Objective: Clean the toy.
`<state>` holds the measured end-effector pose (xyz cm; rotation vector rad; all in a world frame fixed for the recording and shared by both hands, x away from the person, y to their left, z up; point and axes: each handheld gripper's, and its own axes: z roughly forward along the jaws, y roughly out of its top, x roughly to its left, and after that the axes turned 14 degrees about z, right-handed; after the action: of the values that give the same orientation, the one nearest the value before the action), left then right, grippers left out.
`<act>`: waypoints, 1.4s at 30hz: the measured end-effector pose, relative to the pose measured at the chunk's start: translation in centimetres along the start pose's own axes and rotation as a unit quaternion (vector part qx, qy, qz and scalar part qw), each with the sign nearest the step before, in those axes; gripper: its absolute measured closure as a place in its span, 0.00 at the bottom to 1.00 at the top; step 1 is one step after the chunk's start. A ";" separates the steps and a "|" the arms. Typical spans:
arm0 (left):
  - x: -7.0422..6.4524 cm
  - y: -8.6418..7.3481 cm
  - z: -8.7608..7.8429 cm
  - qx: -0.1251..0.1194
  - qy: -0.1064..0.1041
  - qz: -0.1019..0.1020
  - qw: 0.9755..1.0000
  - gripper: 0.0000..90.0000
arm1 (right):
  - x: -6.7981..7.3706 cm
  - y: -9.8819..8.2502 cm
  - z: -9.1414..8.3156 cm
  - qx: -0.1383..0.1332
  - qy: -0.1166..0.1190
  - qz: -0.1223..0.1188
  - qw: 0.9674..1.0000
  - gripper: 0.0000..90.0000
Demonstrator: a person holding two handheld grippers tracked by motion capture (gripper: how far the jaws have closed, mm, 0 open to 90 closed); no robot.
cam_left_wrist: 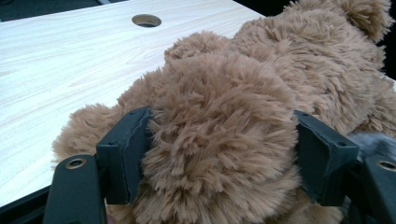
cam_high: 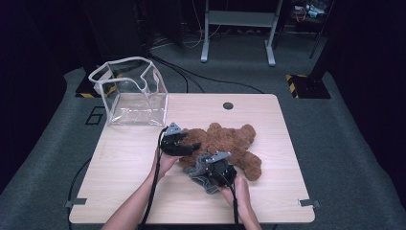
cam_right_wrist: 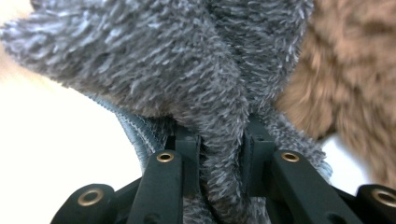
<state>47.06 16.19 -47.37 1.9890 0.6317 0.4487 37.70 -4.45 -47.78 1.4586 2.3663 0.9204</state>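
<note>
Nearest the person, the right gripper (cam_high: 210,168) is clamped on a fold of grey furry cloth (cam_high: 205,178); in the right gripper view its jaws pinch the grey cloth (cam_right_wrist: 219,116) tight between the pads. The cloth lies on the table (cam_high: 134,167) at the near edge of the teddy bear (cam_high: 230,143), touching it.

Just beyond and to the left, the left gripper (cam_high: 189,146) holds a thick part of the bear. In the left gripper view the teddy bear (cam_left_wrist: 224,140) bulges between the two jaws, which stand wide apart and press into the brown fur on both sides.

The bear lies flat in the middle of the table, stretched towards the right side. Past it, a round hole (cam_high: 228,105) sits near the far edge of the table.

At the far left corner stands a clear plastic bag (cam_high: 131,93) with white trim, open at the top, well apart from the bear.
</note>
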 end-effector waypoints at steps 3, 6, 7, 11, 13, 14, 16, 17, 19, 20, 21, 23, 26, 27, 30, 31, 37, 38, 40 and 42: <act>-0.1 0.0 0.0 -0.002 -0.001 -0.005 1.000 0.30 | -0.7 -0.8 -1.0 0.009 0.003 0.001 1.000 0.81; -0.1 0.1 -0.2 -0.002 0.002 0.001 1.000 0.29 | -1.9 -1.7 -2.5 -0.013 0.006 0.027 1.000 0.80; -0.3 0.2 -0.2 -0.003 0.002 -0.002 1.000 0.29 | -2.5 -2.0 -3.1 -0.027 0.001 0.026 0.999 0.80; -0.7 0.5 -0.5 -0.004 0.008 0.007 1.000 0.27 | -5.5 -3.1 -6.0 -0.081 -0.017 0.071 0.994 0.80; -0.9 0.5 -0.5 -0.002 0.011 0.012 1.000 0.26 | -7.0 -3.6 -7.4 -0.107 -0.028 0.093 0.990 0.80; -0.9 0.6 -0.6 -0.003 0.012 0.016 1.000 0.26 | -7.8 -3.7 -8.1 -0.117 -0.037 0.102 0.987 0.80; -1.1 0.7 -0.7 -0.003 0.012 0.011 1.000 0.25 | -9.1 -3.9 -9.2 -0.133 -0.057 0.121 0.982 0.80; -1.1 0.7 -0.8 -0.003 0.016 0.020 1.000 0.25 | -9.8 -4.0 -9.6 -0.144 -0.063 0.128 0.979 0.80; -1.4 0.8 -1.0 -0.003 0.018 0.020 1.000 0.24 | -11.3 -4.1 -10.1 -0.153 -0.083 0.144 0.974 0.80; -1.5 0.9 -1.1 -0.004 0.019 0.020 1.000 0.23 | -12.1 -4.2 -10.2 -0.154 -0.098 0.151 0.972 0.80; -1.6 1.0 -1.2 -0.006 0.020 0.016 1.000 0.23 | -12.7 -4.3 -10.3 -0.154 -0.104 0.159 0.970 0.80; -1.8 1.1 -1.4 -0.008 0.021 0.015 1.000 0.22 | -13.8 -4.5 -10.2 -0.157 -0.113 0.173 0.966 0.80; -2.1 1.3 -2.0 -0.014 0.024 0.017 0.999 0.21 | -14.9 -4.8 -10.0 -0.160 -0.125 0.189 0.961 0.80; -2.3 1.3 -2.2 -0.018 0.025 0.017 0.999 0.21 | -15.2 -4.9 -10.0 -0.156 -0.128 0.193 0.960 0.80; -2.9 1.7 -2.8 -0.023 0.027 0.019 0.999 0.20 | -16.0 -5.0 -9.8 -0.158 -0.141 0.199 0.957 0.80; -3.1 1.8 -3.1 -0.025 0.026 0.024 0.999 0.20 | -16.2 -5.0 -9.8 -0.160 -0.145 0.202 0.955 0.80; -5.2 2.0 -3.7 -0.026 0.005 0.038 0.999 0.20 | -17.5 -5.1 -9.2 -0.156 -0.150 0.218 0.952 0.80; -5.6 2.0 -3.7 -0.024 0.002 0.043 0.999 0.20 | -17.6 -5.2 -9.1 -0.157 -0.148 0.221 0.951 0.80; -6.3 1.9 -3.5 -0.020 -0.009 0.051 0.998 0.20 | -17.9 -5.3 -8.8 -0.154 -0.148 0.221 0.952 0.80; -7.1 1.7 -3.2 -0.013 -0.015 0.063 0.998 0.20 | -18.1 -5.4 -8.6 -0.154 -0.146 0.224 0.951 0.80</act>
<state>40.11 13.46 -44.72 2.0146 0.4809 0.5008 38.44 -25.18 -46.91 1.8762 1.6277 1.0268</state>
